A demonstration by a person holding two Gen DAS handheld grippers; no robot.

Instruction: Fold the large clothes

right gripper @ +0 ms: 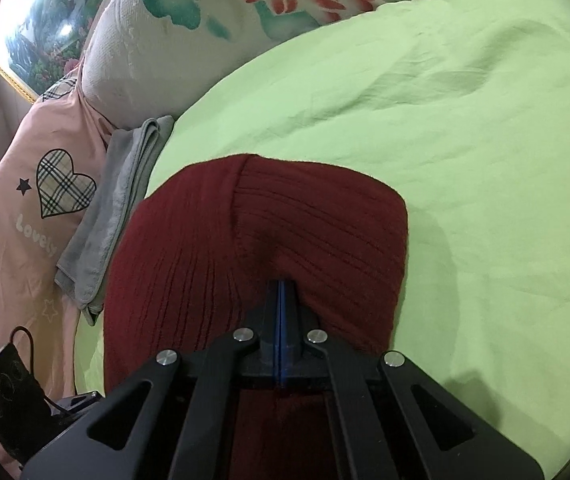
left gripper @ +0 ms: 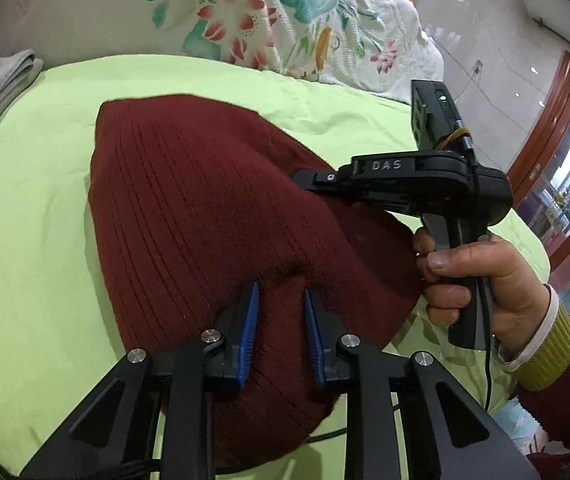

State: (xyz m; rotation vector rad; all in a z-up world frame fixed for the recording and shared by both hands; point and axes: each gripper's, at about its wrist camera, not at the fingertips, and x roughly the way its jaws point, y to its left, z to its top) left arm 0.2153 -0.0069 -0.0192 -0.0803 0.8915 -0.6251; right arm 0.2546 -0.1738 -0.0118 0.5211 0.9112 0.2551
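A dark red ribbed knit sweater (left gripper: 189, 208) lies folded in a compact block on the green sheet (left gripper: 37, 216). My left gripper (left gripper: 281, 292) is open, its blue pads on either side of the sweater's near part, resting on the fabric. My right gripper (right gripper: 281, 284) is shut, pads pressed together at a dimple in the sweater (right gripper: 325, 216); whether cloth is pinched I cannot tell. In the left wrist view the right gripper (left gripper: 309, 180) comes in from the right, held by a hand, its tip on the sweater's right edge.
A floral quilt (left gripper: 293, 20) lies beyond the green sheet (right gripper: 465, 100). A folded grey towel (right gripper: 121, 200) sits left of the sweater, next to a pink heart-print cover (right gripper: 25, 216). A wooden door frame (left gripper: 545, 132) stands far right.
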